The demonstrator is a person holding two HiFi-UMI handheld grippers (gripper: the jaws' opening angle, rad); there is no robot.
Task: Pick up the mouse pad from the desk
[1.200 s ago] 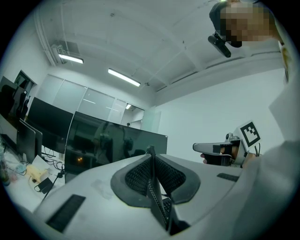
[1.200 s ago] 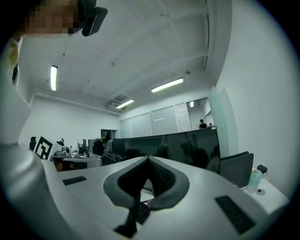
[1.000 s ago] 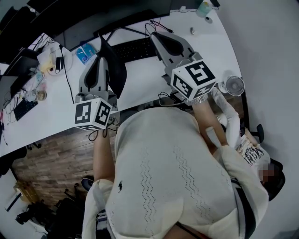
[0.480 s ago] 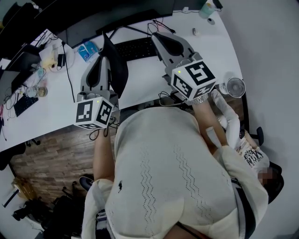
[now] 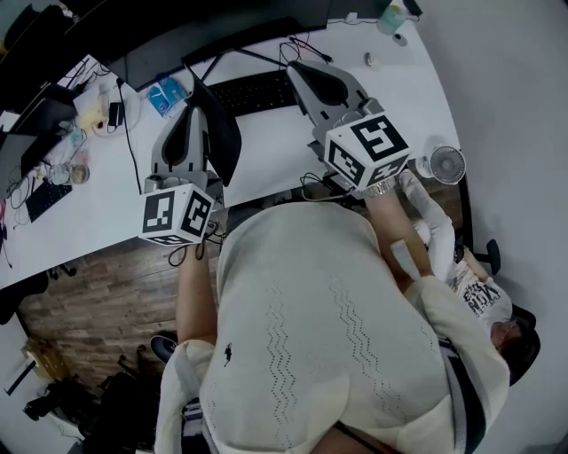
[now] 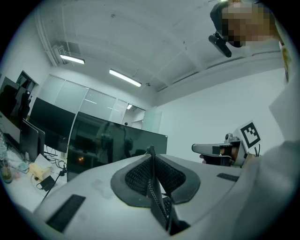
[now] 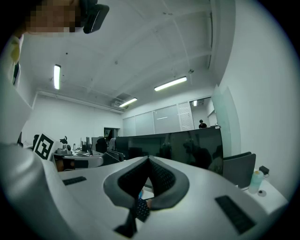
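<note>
The black mouse pad (image 5: 222, 129) is off the white desk (image 5: 275, 146) and stands on edge, clamped in my left gripper (image 5: 201, 111). In the left gripper view the jaws are shut at the tip (image 6: 150, 151), and the pad shows as a thin dark edge (image 6: 157, 199) running down between the pads. My right gripper (image 5: 295, 67) is over the desk to the right of the black keyboard (image 5: 257, 91). Its jaws meet at the tip (image 7: 149, 159) with nothing held between them.
Dark monitors (image 5: 204, 40) line the desk's far side behind the keyboard. A blue packet (image 5: 162, 97), cables and small clutter lie at the left. A small white fan (image 5: 446, 164) stands off the desk's right end, and a teal bottle (image 5: 389, 16) at the far right corner.
The head view shifted slightly a second ago. Both grippers and the held mouse pad stay almost where they were.
</note>
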